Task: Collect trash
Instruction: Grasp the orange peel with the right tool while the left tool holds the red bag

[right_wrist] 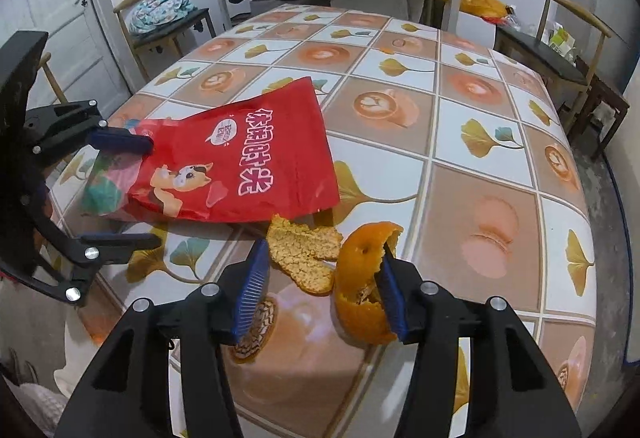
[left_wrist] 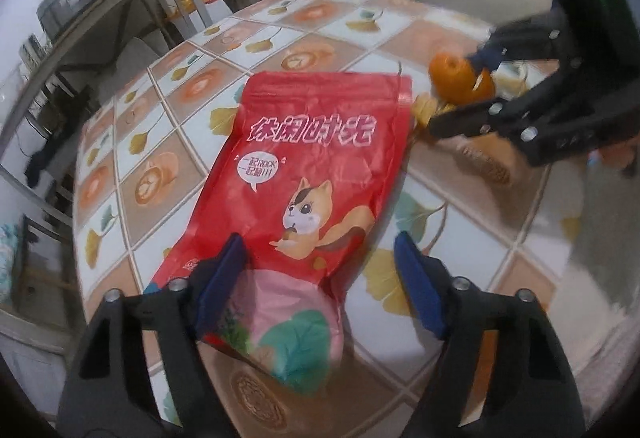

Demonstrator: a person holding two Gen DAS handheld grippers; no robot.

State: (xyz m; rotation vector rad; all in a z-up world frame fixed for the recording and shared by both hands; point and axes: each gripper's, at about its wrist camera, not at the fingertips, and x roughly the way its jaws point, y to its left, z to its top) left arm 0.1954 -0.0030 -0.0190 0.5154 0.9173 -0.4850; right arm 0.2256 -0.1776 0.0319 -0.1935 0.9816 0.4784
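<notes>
Two grippers work a tiled table (right_wrist: 480,142): left gripper (left_wrist: 320,278) gapes over a red snack bag (left_wrist: 316,158), right gripper (right_wrist: 320,294) hangs half-open, one pad touching curled orange peel (right_wrist: 360,278), which may crumble or slip.

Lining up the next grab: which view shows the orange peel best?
The right wrist view: the orange peel sits large and sharp by the right gripper. The left wrist view shows it small, blurred, near the edge.

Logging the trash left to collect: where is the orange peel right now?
In the right wrist view the orange peel lies on the table between the right gripper's open fingers, beside the red snack bag.
</notes>
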